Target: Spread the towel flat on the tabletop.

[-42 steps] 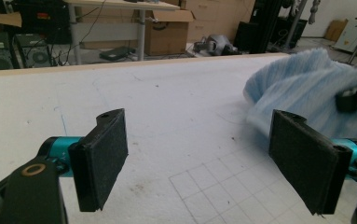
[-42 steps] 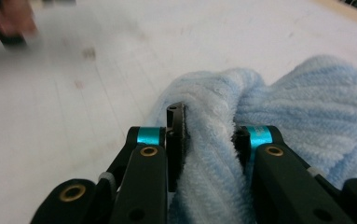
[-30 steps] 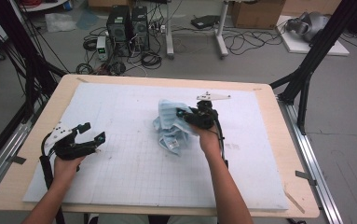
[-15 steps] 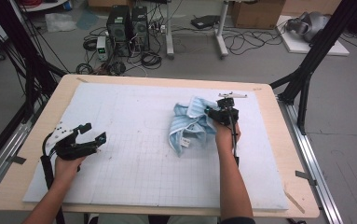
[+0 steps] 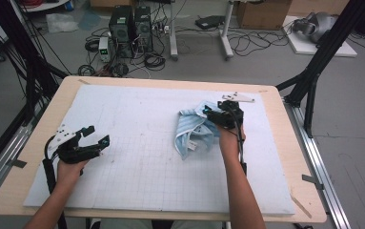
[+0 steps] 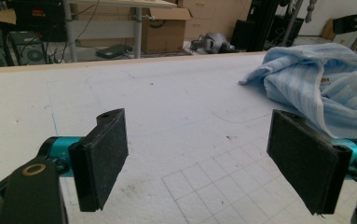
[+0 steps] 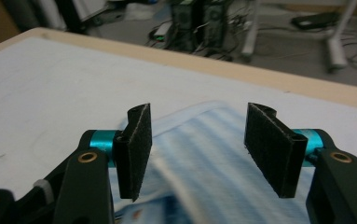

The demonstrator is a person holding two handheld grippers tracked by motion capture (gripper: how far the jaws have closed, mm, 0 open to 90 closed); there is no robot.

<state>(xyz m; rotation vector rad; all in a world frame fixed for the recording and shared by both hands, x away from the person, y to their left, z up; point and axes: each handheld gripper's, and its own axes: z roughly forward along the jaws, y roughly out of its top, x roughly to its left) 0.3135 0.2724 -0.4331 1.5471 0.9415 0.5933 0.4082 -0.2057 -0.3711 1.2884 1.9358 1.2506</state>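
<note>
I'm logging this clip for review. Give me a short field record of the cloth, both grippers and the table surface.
cloth: light blue striped towel, crumpled, right of centre
right gripper: over the towel's far right edge, jaws just been opening, nothing pinched between them
left gripper: open, empty, near the left edge, apart from the towel
surface: white gridded mat on a wooden table

**Towel right of centre, grippers either side**

On the tabletop lies a mat. The crumpled towel sits on it, right of centre toward the far edge. The right gripper stands at the towel's right end, fingers over the cloth. The left gripper rests near the left edge, well apart from the towel.
</note>
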